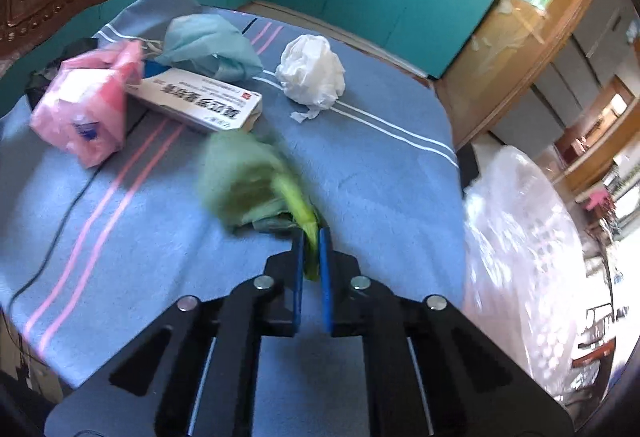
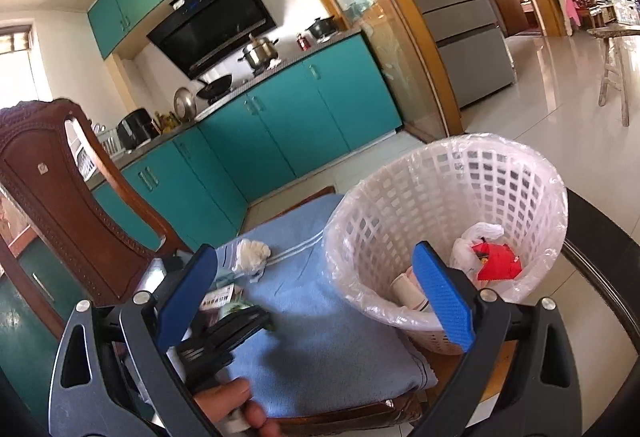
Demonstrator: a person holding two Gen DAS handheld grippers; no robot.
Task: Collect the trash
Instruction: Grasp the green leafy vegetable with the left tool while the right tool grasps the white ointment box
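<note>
Left tongs: my left gripper (image 1: 311, 237) is clamped on a green plastic bag (image 1: 248, 185), the blue pads pinching a twisted yellow-green bit of it. The rest of the bag billows out in front, blurry.

Right tongs: my right gripper (image 2: 316, 289) is spread wide with nothing between the pads, aimed past the table toward the bin.

Bin: a white lattice wastebasket (image 2: 448, 197) with a clear liner, sitting just off the table's corner (on the floor or a chair, can't tell which). Already in there: a white bag with something red (image 2: 494, 257) and what looks like a paper cup (image 2: 408, 289).

Done so far: a few pieces binned, I'd say, and the green bag grabbed but not yet dropped.

Still left: a crumpled white tissue wad (image 1: 311, 75), a pink tissue pack (image 1: 86, 105), a white printed carton (image 1: 200, 103), and a teal-blue crumpled piece (image 1: 210, 45) (mask or bag, hard to say). So maybe a third of the way, roughly.

Textures: the green bag is thin, floppy film, so it should squash easily. The tissue wad is light and rumpled. The carton is stiff and boxy. The pink pack is soft with a shiny wrapper.

Table: covered by a fuzzy blue towel (image 1: 380, 173) with pink and white stripes, and a thin black cable (image 1: 60, 225) running over it.
</note>
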